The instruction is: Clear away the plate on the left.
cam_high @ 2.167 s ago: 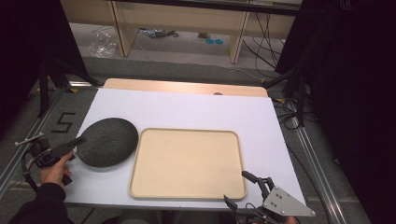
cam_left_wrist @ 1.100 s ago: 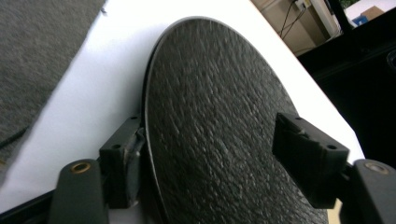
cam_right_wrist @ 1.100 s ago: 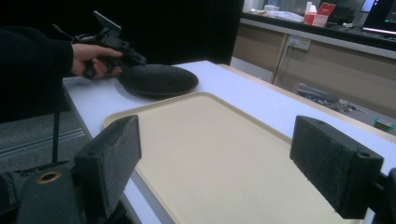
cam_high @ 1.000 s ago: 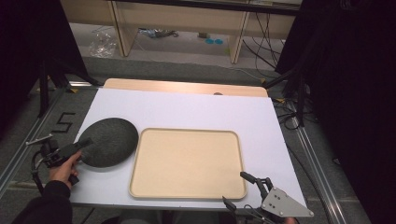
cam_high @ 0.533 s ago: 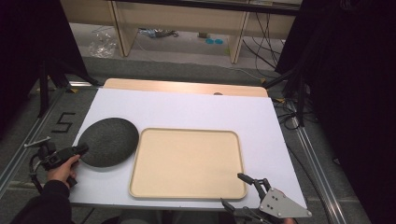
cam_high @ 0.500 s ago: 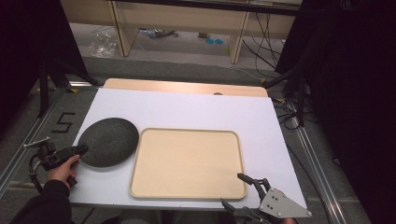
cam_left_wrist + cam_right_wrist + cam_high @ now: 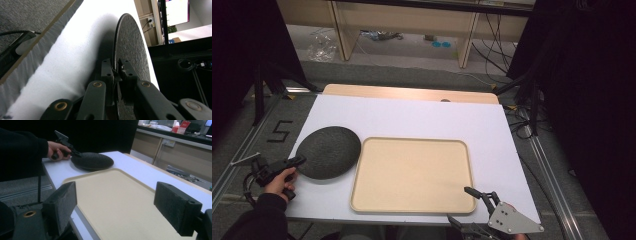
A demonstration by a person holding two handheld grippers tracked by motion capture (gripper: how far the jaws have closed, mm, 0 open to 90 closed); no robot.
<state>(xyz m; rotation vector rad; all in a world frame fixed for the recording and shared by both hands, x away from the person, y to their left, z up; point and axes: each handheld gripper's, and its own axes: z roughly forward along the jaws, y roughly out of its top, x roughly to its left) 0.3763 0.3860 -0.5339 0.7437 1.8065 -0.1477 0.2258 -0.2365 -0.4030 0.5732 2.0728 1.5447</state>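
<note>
Gripping the dark round plate [image 7: 328, 152] at its near-left rim with the left gripper [image 7: 294, 162]; jaws having just been closing, now clamped on the rim with the edge pinched between the pads [image 7: 113, 72], as seen in the left gripper view. Plate lying on the white table top [image 7: 422, 117], just beside the left edge of the beige tray [image 7: 413, 175], touching or slightly overlapping the tray's rim, hard to tell which. Left hand [image 7: 279, 180] wrapping the gripper handle off the table's left side. Right gripper [image 7: 467, 202] hovering at the near-right corner of the tray, jaws standing wide apart with nothing between them, both pads framing bare tray surface in the right gripper view. Judging the step in hand as securing the plate for a move, probably onto the tray. For doing it well: keeping the pinch deep enough on the rim so the plate is not pivoting out; lifting the gripped edge only slightly and watching for sag on the far side; clearing the raised tray rim before travelling sideways; avoiding dragging across the table top; lowering flat near the tray's middle before easing the jaws apart.
</note>
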